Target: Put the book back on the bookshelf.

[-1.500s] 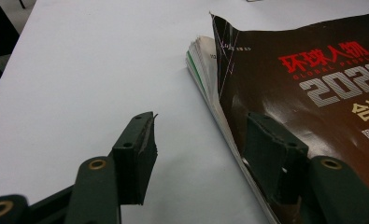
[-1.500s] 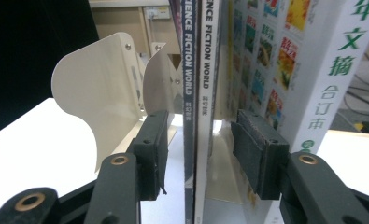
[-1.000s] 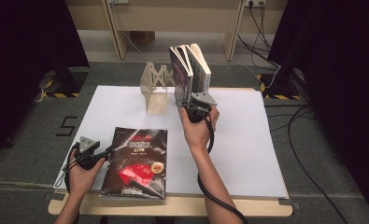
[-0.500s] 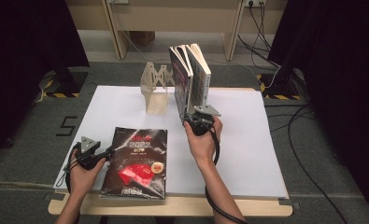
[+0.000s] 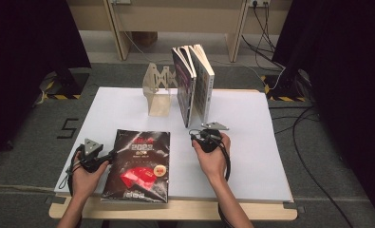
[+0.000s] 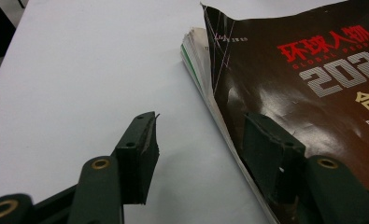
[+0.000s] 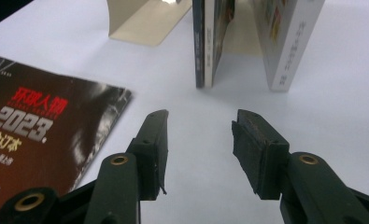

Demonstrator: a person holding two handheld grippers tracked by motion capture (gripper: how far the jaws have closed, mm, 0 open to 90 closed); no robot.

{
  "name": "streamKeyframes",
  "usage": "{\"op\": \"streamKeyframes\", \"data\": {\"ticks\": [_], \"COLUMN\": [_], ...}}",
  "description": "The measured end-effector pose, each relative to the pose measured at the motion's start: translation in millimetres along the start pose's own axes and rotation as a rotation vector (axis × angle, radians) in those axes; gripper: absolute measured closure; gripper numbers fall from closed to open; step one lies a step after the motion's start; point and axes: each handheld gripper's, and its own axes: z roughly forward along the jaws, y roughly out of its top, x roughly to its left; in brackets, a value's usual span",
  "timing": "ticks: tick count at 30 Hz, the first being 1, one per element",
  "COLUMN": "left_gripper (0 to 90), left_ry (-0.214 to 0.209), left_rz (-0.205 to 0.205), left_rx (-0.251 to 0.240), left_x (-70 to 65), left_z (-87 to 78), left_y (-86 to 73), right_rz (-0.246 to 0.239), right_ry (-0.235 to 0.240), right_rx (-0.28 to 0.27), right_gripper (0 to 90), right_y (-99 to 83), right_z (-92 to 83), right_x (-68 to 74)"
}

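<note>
Right gripper (image 5: 201,137), jaws apart and empty, has drawn back from the upright books (image 5: 194,85); left gripper (image 6: 198,140), unclenched, straddles the dark glossy magazine's (image 5: 140,164) edge, likely next to lift.

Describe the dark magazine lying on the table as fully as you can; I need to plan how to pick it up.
The magazine lies flat, cover up, at the near left of the white table. Its glossy dark cover carries red and white lettering and a red graphic; the thick block of pages shows pale at the edge, and the cover's corner curls up slightly. The left gripper straddles its left edge, one jaw over the cover, one over the table, not clamped.
</note>
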Motion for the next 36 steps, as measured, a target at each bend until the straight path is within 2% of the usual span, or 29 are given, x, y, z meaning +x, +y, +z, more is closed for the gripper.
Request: {"op": "streamKeyframes", "data": {"ticks": [7,11,13,16,21,23,28,31,33,36], "left_gripper": [46.4,48.2,48.6,48.1,48.6,47.8,45.8,47.4,47.3,46.8], "left_ry": [-0.047,-0.077,-0.088,-0.129,-0.1,-0.112,-0.116,-0.142,-0.142,-0.13], "left_rz": [-0.011,-0.035,-0.06,-0.163,-0.204,-0.23,-0.191,-0.18,-0.155,-0.14], "left_rx": [0.027,0.035,0.038,0.06,0.088,0.095,0.108,0.114,0.118,0.119], "left_x": [2.6,4.2,5.2,6.3,5.5,3.8,-4.0,-8.0,-11.9,-16.3], "left_z": [2.3,3.2,3.2,2.7,0.8,2.6,5.9,7.4,8.0,8.4], "left_y": [1.1,1.5,1.7,1.1,4.3,5.8,9.6,11.2,12.2,12.9], "right_rz": [0.007,0.013,0.013,0.011,0.021,0.017,0.034,0.032,0.033,0.028], "right_ry": [0.018,0.02,0.026,0.03,0.034,0.036,0.051,0.054,0.053,0.057], "right_rx": [0.052,0.064,0.067,0.068,0.058,0.058,0.073,0.079,0.081,0.083], "right_gripper": [54.9,55.0,55.0,54.9,54.9,54.7,54.6,54.5,54.5,54.5], "right_y": [-14.9,-19.5,-20.1,-19.2,-16.4,-16.0,-17.1,-17.9,-18.3,-18.4], "right_z": [-1.9,-2.7,-3.6,-5.0,-9.2,-9.6,-7.6,-6.3,-5.1,-3.8], "right_x": [-7.0,-8.4,-8.8,-9.4,-9.5,-10.0,-10.6,-9.5,-9.0,-8.8]}}
